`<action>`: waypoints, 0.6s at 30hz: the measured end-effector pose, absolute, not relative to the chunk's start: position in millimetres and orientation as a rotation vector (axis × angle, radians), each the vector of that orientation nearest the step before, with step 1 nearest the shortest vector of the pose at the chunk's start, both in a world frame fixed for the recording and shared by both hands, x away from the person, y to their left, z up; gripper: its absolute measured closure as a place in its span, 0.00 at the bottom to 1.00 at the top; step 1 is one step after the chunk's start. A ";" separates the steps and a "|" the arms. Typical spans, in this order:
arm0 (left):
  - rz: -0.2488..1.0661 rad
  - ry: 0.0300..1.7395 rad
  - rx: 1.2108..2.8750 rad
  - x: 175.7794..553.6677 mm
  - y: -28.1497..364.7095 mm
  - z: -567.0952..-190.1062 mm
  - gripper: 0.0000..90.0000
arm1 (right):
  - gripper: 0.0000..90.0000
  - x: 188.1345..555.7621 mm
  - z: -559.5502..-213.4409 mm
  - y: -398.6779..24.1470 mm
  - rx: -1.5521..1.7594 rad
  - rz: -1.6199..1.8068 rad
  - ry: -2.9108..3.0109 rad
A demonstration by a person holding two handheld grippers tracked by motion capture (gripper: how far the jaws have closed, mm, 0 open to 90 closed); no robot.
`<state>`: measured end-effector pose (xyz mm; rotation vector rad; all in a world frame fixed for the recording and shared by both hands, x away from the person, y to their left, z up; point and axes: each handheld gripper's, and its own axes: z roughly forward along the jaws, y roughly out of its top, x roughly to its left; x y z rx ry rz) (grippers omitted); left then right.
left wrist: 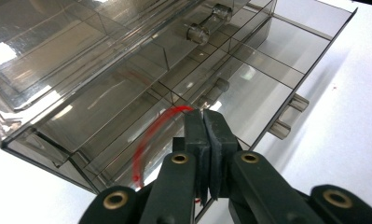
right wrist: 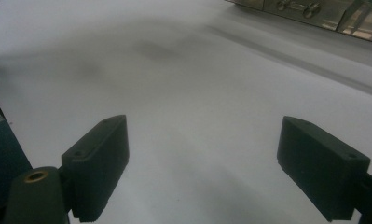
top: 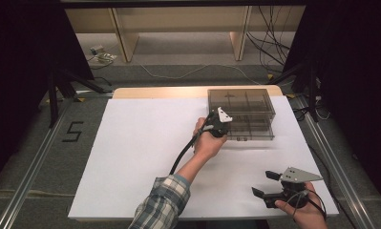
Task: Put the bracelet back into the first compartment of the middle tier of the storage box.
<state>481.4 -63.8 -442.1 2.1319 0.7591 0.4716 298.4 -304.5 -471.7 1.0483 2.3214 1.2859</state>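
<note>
Our left tongs (left wrist: 203, 122) are squeezed together on a thin red band (left wrist: 148, 140), right at the front of the open bottom drawer (left wrist: 267, 88) of the box (top: 243, 102). Our right tongs (right wrist: 202, 163) are wide apart with nothing in them, down by the near edge of the table (top: 131, 157), well apart from the box.

The band curves from the tips down into the drawer. We think it is light, soft and stretchy (like a rubber band), so it may bend or snap back if we pull hard. A gentle pinch on the loop should do.

The box is see-through brown plastic, stiff and smooth, so it could slide on the white table. It has two drawers, each split into little parts. We see nothing else in them besides the band. The top drawer (left wrist: 104, 51) looks shut.
</note>
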 end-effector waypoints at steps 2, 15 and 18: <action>0.474 0.761 2.133 481.7 -63.9 -442.5 0.97 | 0.19 298.5 -471.7 -304.5 1.048 1.286 2.322; 0.476 0.782 2.107 478.8 -58.3 -437.7 0.89 | 0.19 298.4 -471.6 -304.8 1.049 1.285 2.323; 0.484 0.785 2.094 477.0 -54.0 -434.2 0.87 | 0.19 298.3 -471.6 -304.6 1.050 1.286 2.323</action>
